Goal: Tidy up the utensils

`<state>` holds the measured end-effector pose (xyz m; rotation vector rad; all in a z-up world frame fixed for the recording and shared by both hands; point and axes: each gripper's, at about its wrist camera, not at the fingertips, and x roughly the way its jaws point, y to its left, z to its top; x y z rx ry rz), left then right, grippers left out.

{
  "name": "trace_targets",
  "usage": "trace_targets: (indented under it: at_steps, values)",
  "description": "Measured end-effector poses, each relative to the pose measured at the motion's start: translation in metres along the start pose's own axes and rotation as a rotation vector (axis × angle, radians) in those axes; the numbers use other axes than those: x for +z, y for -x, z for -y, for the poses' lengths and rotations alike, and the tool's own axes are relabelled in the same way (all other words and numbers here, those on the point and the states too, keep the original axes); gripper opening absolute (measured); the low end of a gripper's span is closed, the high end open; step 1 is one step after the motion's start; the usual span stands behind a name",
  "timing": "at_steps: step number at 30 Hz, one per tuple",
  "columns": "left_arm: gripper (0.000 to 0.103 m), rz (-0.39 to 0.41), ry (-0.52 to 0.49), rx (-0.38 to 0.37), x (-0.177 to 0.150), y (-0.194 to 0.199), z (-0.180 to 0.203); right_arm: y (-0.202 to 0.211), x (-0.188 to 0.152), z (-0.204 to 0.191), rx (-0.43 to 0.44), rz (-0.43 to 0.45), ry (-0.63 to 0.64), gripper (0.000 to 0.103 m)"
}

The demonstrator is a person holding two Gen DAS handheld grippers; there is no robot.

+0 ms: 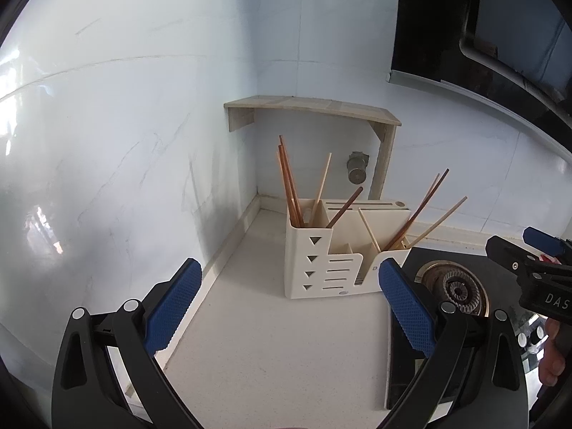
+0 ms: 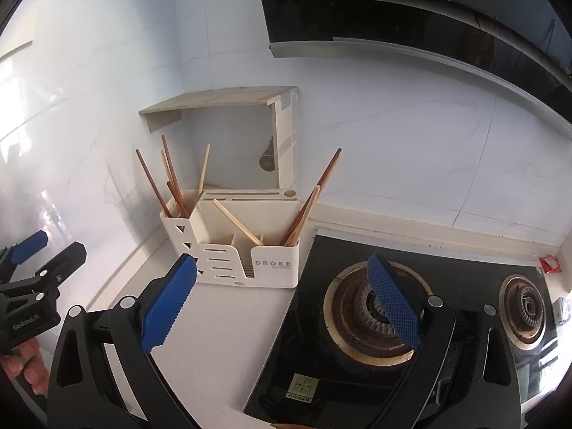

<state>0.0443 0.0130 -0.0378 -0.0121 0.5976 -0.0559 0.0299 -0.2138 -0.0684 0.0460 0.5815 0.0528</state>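
A cream utensil holder point(image 1: 321, 264) point(image 2: 232, 246) stands on the white counter in the corner. Several brown and pale chopsticks point(image 1: 289, 182) point(image 2: 171, 186) lean in its tall left compartment. Several more chopsticks point(image 1: 425, 211) point(image 2: 307, 211) lean in its right compartment. My left gripper point(image 1: 289, 286) is open and holds nothing, a little in front of the holder. My right gripper point(image 2: 282, 279) is also open and holds nothing, near the holder's front right corner and over the stove's edge. Each gripper shows at the edge of the other's view.
A black gas stove point(image 2: 393, 307) point(image 1: 454, 286) with two burners lies right of the holder. A small wooden shelf point(image 1: 311, 107) point(image 2: 221, 102) is fixed in the wall corner above it. A dark range hood point(image 2: 411, 10) hangs overhead. Tiled walls close the left and back.
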Motion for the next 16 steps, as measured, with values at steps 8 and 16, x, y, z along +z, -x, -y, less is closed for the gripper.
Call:
trace_targets:
  at_steps: [8,16]
  values:
    - [0.097,0.01,-0.003,0.021,0.0012,0.0005,0.0002,-0.0002,-0.0002,0.0018,-0.001,0.003,-0.011,0.097]
    - [0.097,-0.012,0.018,0.0,0.001,-0.0005,-0.0026,-0.0022,-0.0013,0.001,0.018,-0.017,-0.005,0.097]
